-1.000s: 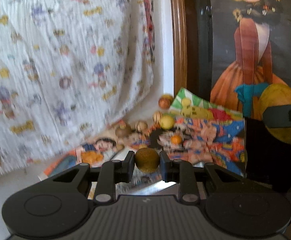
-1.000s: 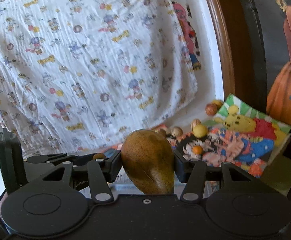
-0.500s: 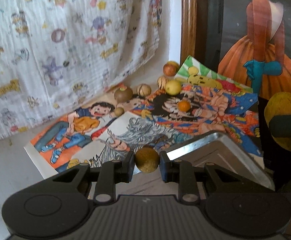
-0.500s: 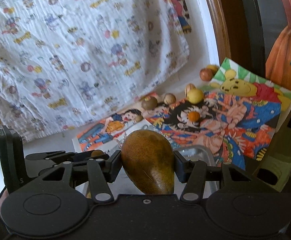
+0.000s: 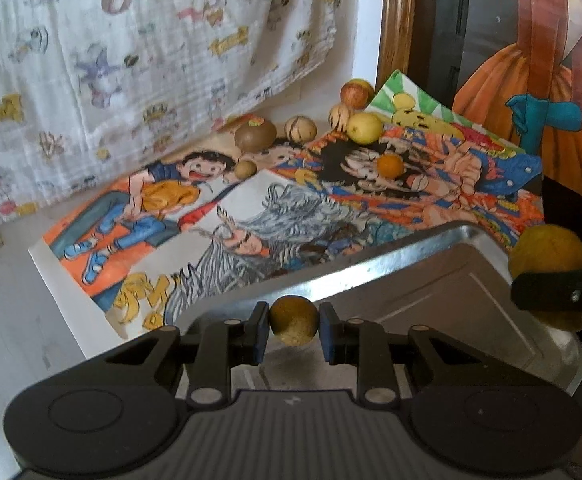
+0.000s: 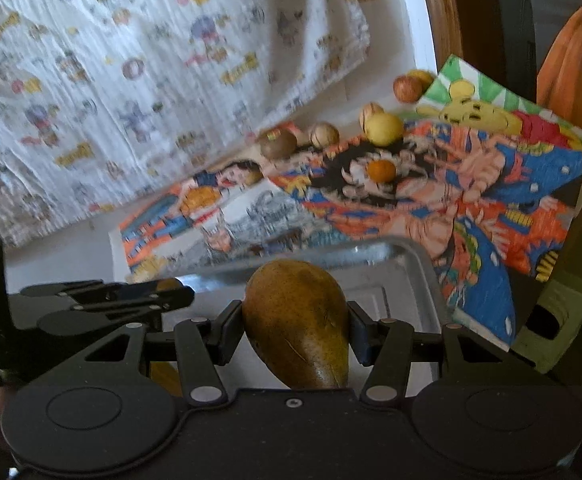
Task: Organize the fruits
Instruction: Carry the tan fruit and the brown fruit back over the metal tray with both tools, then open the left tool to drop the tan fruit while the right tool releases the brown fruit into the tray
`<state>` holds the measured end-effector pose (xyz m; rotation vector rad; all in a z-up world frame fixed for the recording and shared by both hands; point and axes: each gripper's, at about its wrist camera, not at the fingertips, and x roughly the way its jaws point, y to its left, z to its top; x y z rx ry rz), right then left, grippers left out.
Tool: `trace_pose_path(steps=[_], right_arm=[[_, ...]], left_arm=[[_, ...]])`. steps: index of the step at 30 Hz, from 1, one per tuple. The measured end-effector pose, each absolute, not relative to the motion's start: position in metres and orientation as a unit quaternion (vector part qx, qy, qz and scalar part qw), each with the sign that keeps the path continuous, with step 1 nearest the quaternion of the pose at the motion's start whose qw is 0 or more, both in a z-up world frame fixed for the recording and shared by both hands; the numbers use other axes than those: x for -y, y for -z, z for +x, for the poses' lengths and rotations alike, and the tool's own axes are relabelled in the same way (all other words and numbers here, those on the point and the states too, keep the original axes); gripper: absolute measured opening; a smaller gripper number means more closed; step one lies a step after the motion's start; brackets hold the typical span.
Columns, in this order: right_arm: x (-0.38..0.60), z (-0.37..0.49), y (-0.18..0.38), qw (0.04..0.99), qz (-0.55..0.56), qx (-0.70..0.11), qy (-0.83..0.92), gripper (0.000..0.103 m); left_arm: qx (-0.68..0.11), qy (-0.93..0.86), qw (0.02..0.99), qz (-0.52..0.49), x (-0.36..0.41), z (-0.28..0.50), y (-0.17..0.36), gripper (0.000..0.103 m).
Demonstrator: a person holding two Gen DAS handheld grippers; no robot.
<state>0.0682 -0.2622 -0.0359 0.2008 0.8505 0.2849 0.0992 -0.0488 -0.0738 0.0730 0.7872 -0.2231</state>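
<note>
My left gripper (image 5: 294,326) is shut on a small round brown fruit (image 5: 293,320), held over the near corner of a metal tray (image 5: 431,300). My right gripper (image 6: 295,326) is shut on a large brown-green pear (image 6: 297,320) above the same tray (image 6: 395,280). In the left wrist view that pear (image 5: 549,258) shows at the right edge. Several loose fruits lie at the back: a kiwi (image 5: 255,136), a yellow fruit (image 5: 365,128), a small orange (image 5: 390,166) and an apple (image 5: 355,94).
Colourful drawings (image 5: 211,216) cover the floor under and beyond the tray. A printed white cloth (image 5: 131,60) hangs at the back left. A wooden frame (image 5: 397,20) and a dark painted panel (image 5: 531,60) stand at the right. A pale green stool (image 6: 559,312) sits right of the tray.
Both grippers have dipped down and forward with their fruits; the tray and the drawings have come into fuller view beneath them. Both grips are unchanged.
</note>
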Motion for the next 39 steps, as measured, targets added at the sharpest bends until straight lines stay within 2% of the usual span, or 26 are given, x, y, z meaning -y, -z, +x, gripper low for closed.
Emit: trace_pose_path(steps=[14,33,35,37,39], right_arm=[[0.248,0.081,0.079,0.891,0.042,-0.434,-0.123,0.056],[0.247,0.084,0.090,0.887,0.042,-0.442,-0.123,0.057],[0.247,0.084,0.090,0.887,0.043,-0.442,-0.124,0.059],[0.246,0.083,0.089,0.889,0.044,-0.438,-0.125,0.066],[0.244,0.082,0.087,0.891,0.042,-0.435,-0.125,0.067]], left_arm=[[-0.392,0.106,0.912,0.058,0.055,0.100,0.094,0.029],[-0.391,0.105,0.912,0.067,0.056,0.098,0.095,0.030],[-0.391,0.104,0.912,0.066,0.056,0.098,0.095,0.030],[-0.391,0.104,0.912,0.065,0.055,0.098,0.095,0.031],[-0.392,0.104,0.912,0.063,0.055,0.098,0.095,0.036]])
